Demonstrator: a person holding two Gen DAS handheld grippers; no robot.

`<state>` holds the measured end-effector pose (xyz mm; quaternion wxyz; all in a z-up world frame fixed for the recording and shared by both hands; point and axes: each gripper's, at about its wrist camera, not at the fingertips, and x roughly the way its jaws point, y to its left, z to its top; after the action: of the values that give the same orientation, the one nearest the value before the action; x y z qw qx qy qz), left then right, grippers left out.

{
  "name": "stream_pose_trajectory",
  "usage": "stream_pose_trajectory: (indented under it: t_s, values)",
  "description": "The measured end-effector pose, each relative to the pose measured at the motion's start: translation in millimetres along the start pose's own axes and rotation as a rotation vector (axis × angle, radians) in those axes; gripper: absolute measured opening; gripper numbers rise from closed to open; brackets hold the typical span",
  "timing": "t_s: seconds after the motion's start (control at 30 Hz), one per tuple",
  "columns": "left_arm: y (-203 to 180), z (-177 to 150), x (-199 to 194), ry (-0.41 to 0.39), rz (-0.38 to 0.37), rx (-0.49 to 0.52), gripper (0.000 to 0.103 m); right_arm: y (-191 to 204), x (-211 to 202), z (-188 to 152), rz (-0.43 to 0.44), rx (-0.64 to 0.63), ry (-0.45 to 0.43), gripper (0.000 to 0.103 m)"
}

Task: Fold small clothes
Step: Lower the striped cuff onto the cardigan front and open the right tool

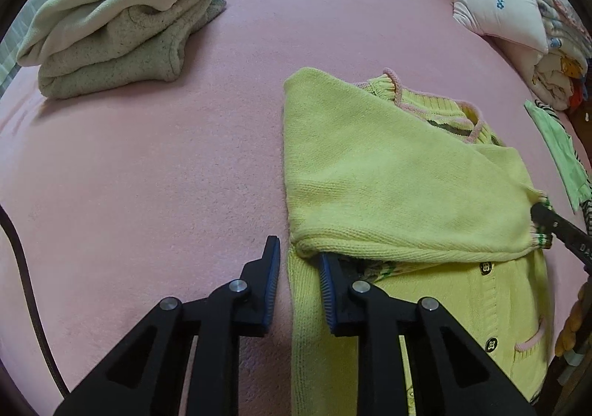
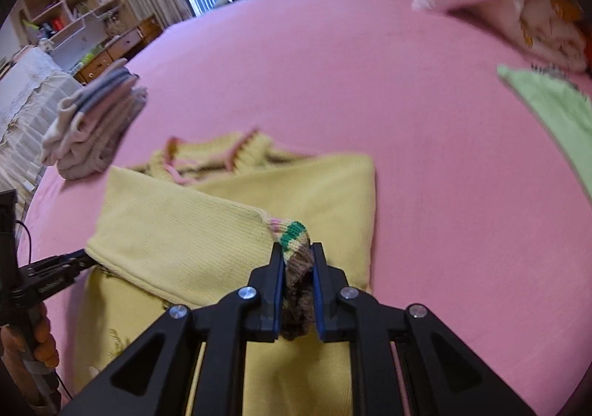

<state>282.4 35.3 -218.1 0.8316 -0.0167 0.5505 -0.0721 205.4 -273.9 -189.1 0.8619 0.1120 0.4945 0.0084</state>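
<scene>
right gripper (image 2: 298, 290) clamped striped cuff (image 2: 296, 260) of yellow cardigan (image 1: 388, 186) | left gripper (image 1: 298, 286) open, one finger under folded sleeve | pink bed (image 1: 148, 175)

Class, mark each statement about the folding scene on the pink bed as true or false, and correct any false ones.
1. The right gripper is clamped on the striped cuff of the yellow cardigan. True.
2. The left gripper is shut tight on the sleeve. False: its jaws stand open, one finger tucked under the sleeve's fold.
3. A stack of folded clothes sits on the bed apart from the cardigan. True.
4. The cardigan's collar trim is blue. False: it is pink.
5. A light green garment lies at the bed's edge. True.
</scene>
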Motion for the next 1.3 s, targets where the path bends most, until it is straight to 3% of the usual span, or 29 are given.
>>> stream_pose_trajectory:
  t_s: [0.17, 0.23, 0.3, 0.37, 0.5, 0.67, 0.73, 0.8, 0.87, 0.97, 1.23, 1.3]
  values:
    - [2, -4, 4, 0.009, 0.001, 0.027, 0.022, 0, 8, -7, -0.011, -0.006, 0.011, 0.013]
    - [0, -2, 2, 0.01, 0.017, 0.048, 0.029, 1, 7, -8, -0.017, -0.013, 0.015, 0.013]
    - [-1, 1, -1, 0.006, 0.049, 0.066, 0.05, 2, 5, -6, -0.016, -0.02, 0.018, 0.017]
    - [-1, 1, -9, 0.002, 0.056, 0.098, 0.059, 3, 0, -5, -0.022, -0.028, 0.011, 0.022]
    - [0, 6, -32, -0.03, 0.056, 0.135, 0.06, 5, -20, -3, -0.09, -0.045, -0.051, 0.045]
    - [4, 29, -48, -0.081, 0.028, 0.116, 0.06, 5, -45, 2, -0.151, -0.051, -0.158, 0.045]
    - [4, 40, -46, -0.087, 0.022, 0.11, 0.058, 11, -48, 6, -0.131, -0.064, -0.17, 0.041]
    - [-3, 50, -37, -0.088, 0.017, 0.105, 0.046, 20, -47, 9, -0.109, -0.091, -0.165, 0.023]
    - [-10, 58, -30, -0.08, 0.004, 0.102, 0.046, 35, -39, 10, -0.096, -0.133, -0.147, 0.015]
    - [-20, 67, -22, -0.081, -0.005, 0.11, 0.045, 52, -30, 9, -0.088, -0.175, -0.133, 0.01]
    - [-42, 81, -5, -0.073, -0.034, 0.121, 0.045, 80, -11, 8, -0.007, -0.187, -0.102, 0.009]
    - [-43, 83, 2, -0.058, -0.047, 0.11, 0.04, 88, -7, 9, 0.016, -0.189, -0.097, 0.009]
